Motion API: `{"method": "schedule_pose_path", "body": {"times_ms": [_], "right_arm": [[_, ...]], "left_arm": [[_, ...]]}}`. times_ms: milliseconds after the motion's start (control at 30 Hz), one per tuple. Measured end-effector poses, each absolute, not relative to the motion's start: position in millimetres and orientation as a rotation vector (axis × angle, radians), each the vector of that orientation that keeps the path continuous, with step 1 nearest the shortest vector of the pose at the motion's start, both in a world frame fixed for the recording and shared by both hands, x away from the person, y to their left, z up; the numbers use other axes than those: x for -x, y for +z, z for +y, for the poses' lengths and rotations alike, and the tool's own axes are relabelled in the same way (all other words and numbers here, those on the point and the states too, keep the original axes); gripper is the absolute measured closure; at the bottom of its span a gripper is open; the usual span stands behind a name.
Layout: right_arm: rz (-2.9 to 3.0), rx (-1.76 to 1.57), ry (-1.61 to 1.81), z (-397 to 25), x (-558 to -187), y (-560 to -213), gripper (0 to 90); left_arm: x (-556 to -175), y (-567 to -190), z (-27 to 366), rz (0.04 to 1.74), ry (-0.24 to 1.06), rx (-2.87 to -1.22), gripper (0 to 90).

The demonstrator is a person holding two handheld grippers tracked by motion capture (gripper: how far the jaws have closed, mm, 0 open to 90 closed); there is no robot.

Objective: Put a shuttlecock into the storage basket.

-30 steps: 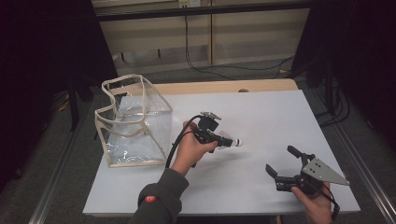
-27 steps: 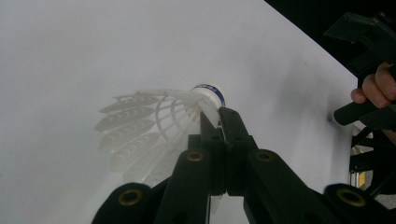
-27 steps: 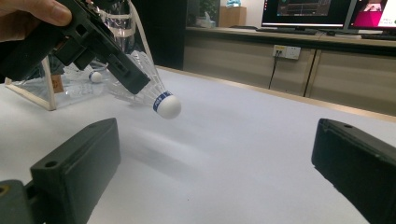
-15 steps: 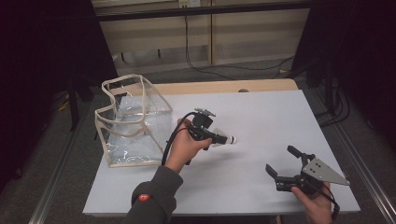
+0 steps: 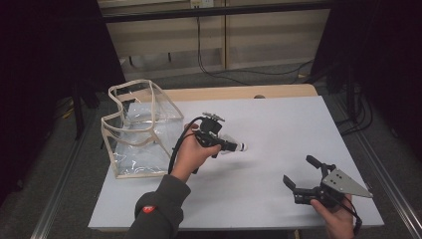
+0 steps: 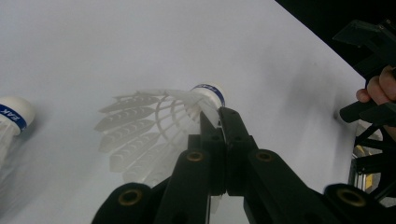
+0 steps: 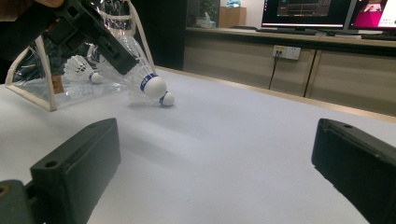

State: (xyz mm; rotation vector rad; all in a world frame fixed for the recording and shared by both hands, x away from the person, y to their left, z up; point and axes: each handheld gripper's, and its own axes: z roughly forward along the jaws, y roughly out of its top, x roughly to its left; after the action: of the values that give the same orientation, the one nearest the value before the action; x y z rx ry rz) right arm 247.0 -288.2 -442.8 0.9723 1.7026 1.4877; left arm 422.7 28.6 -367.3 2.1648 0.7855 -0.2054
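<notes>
Left gripper (image 5: 230, 145) at centre of the high view, raised over the white table (image 5: 278, 124), jaws clamped together on a shuttlecock (image 5: 234, 146). In the left gripper view, jaws pinched shut at centre frame, tips biting the feather skirt just beside the cork; white cork with its blue band (image 6: 208, 94) poking up past the tips toward the upper middle, feathers fanning out to the left of the jaws. Seen from the right gripper view at upper left: same shuttlecock (image 7: 147, 79) gripped and lifted, cork pointing down and to the right, off the table surface.

A second shuttlecock (image 7: 161, 98) lying on the table directly below the held one in the right gripper view, cork toward the right; in the left gripper view, at the far left edge (image 6: 14, 114), well apart from the jaws.

Clear bag (image 5: 137, 127) with cream trim standing at left of the high view, just beside the left hand (image 5: 191, 152); a third shuttlecock (image 7: 81, 69) visible through its wall at upper left of the right gripper view.

Right gripper (image 5: 303, 178) at lower right of the high view, low over the table, jaws spread wide, nothing between them, well apart from the shuttlecocks.
</notes>
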Motion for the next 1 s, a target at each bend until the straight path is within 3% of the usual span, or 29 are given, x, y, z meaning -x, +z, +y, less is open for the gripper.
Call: {"method": "schedule_pose_path", "body": {"times_ms": [1000], "right_arm": [[1.700,-0.974,1.491,-288,-246,-442,1.5]], "left_arm": [[-427,-340,47,0.832,-0.193,-2.183,89.7]]}}
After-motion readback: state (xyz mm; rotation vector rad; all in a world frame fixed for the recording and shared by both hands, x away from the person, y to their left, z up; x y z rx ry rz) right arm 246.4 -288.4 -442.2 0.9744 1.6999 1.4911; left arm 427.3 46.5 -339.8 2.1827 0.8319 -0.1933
